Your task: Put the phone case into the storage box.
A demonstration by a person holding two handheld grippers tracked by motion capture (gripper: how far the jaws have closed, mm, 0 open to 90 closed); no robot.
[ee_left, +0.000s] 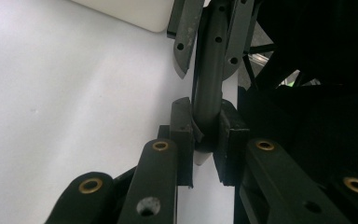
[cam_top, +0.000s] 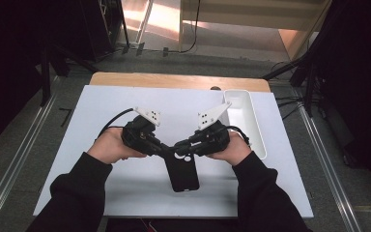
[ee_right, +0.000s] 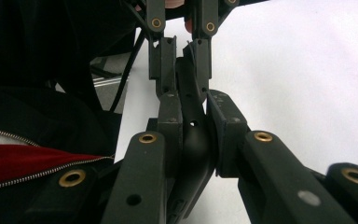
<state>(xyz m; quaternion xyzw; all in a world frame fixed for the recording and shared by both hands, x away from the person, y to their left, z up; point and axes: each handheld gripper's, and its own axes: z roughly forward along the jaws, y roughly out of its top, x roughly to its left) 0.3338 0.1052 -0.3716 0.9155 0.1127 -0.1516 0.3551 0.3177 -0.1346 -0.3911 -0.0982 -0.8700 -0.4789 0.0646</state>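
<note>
Both hand-held grippers clamp one black phone case.
The high view adds the white tray; left hand-held gripper and right hand-held gripper meet level above the counter.

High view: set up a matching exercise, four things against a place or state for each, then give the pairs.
Things:
1. phone case
2. white tray
3. left gripper
4. right gripper

Places or states:
A. at the table's right edge, apart from both hands
B. black, hanging toward the person from the two grippers
C. shut on the case from the picture's right
D. shut on the case from the picture's left

Pairs: 1-B, 2-A, 3-D, 4-C
</note>
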